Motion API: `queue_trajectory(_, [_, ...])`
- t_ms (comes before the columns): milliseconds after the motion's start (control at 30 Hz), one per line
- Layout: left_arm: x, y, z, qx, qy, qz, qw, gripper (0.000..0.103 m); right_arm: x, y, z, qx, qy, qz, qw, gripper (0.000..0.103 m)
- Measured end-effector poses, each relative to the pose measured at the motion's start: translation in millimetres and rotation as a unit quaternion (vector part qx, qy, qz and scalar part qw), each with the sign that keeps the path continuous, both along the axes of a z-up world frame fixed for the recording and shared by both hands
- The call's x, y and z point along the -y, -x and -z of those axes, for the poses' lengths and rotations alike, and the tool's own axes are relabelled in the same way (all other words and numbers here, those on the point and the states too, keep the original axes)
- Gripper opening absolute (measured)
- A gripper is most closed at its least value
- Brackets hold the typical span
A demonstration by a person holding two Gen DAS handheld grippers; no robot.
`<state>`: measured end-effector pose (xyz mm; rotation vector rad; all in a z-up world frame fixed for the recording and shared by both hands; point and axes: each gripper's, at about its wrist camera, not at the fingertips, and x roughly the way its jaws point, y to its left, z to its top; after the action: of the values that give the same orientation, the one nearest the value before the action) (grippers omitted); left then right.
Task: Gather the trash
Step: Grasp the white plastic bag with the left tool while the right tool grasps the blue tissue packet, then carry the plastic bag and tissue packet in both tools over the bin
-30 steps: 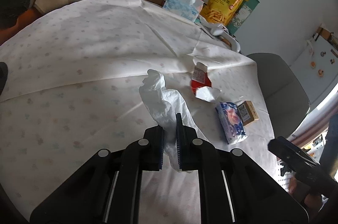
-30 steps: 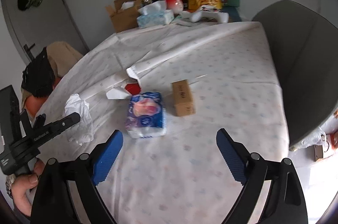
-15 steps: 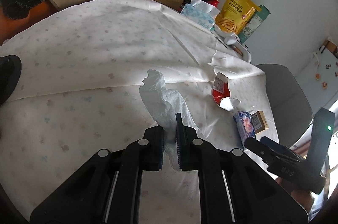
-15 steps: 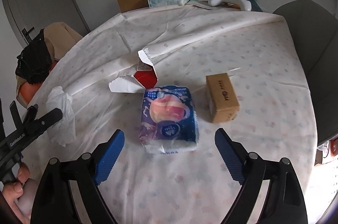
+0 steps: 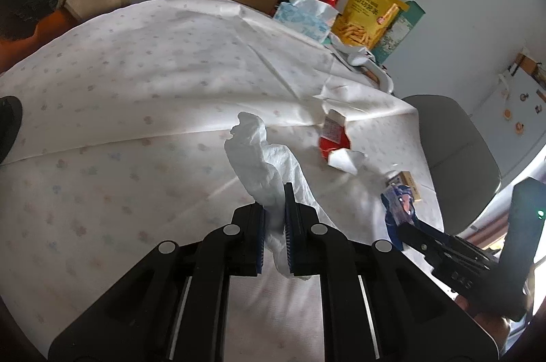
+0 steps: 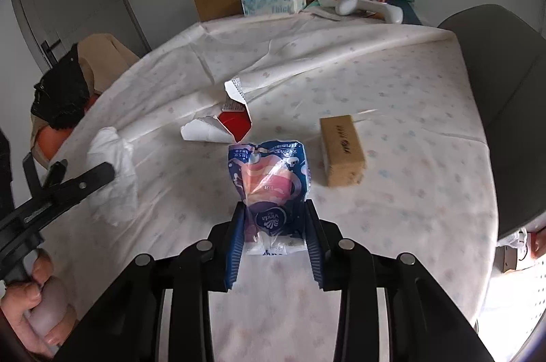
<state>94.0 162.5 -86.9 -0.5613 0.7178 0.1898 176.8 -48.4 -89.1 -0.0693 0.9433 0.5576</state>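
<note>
Left gripper (image 5: 274, 218) clamps a crumpled white tissue (image 5: 262, 164) — right gripper (image 6: 275, 227) grips a blue-and-pink plastic tissue pack (image 6: 271, 181).

2 close wrist views, facing across 1 shared table (image 5: 143, 82).

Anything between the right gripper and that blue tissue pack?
Nothing visible. The right gripper already has the blue tissue pack between its fingers. The brown box and torn red carton lie apart from it.
</note>
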Motion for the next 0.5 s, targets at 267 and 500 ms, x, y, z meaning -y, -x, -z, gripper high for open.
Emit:
queue_trajectory(267, [29.8,-6.7,-11.3,0.010,-0.007,0.029,0.9995,0.010,42.4,21.5,-19.6,0.016,-0.025,0.026,0.999,0.033])
queue_trajectory(500, [67.0,-16.2,-20.4,0.015,-0.016,0.065,0.9976,0.010,87.8,32.5,-34.2,0.033,-0.042,0.064,0.997,0.033])
